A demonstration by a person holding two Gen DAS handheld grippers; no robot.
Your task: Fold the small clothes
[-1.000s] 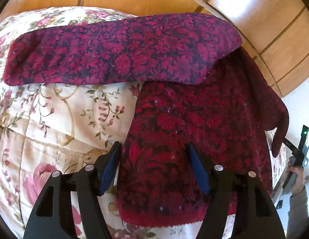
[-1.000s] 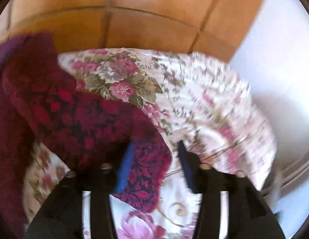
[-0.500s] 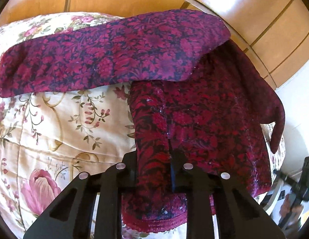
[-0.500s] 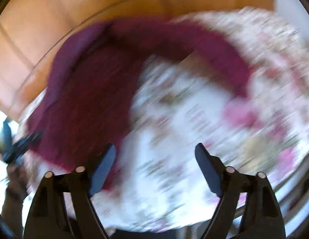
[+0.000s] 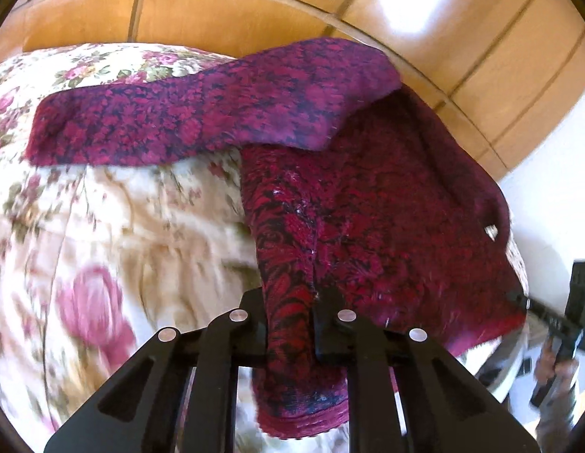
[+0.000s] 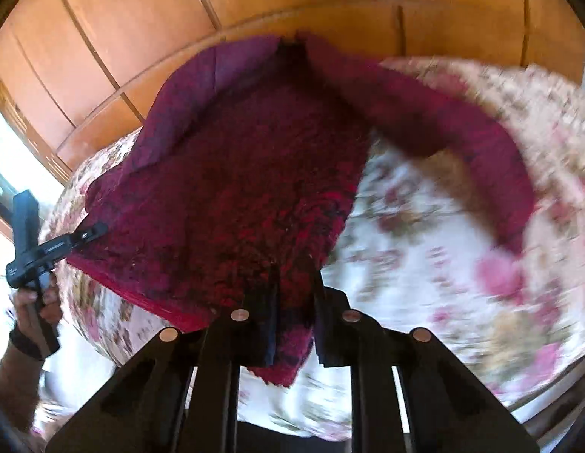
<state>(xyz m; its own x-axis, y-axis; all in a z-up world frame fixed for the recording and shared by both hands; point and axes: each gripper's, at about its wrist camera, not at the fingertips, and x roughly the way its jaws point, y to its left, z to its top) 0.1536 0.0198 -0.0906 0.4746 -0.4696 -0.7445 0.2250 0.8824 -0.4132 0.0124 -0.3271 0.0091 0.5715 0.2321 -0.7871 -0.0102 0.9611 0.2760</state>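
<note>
Floral quilt (image 5: 103, 226), glossy wooden panelled wall (image 5: 254, 3), white wall (image 5: 549, 188)

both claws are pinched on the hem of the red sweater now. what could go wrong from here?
1. The left claw holds only a narrow bunched fold of the sweater; it might slip out when lifted.
2. One sleeve lies spread across the floral quilt, the other curls out sideways; both may trail or flop unevenly.
3. The right claw grips near a corner, so the hem could sag between them.
</note>
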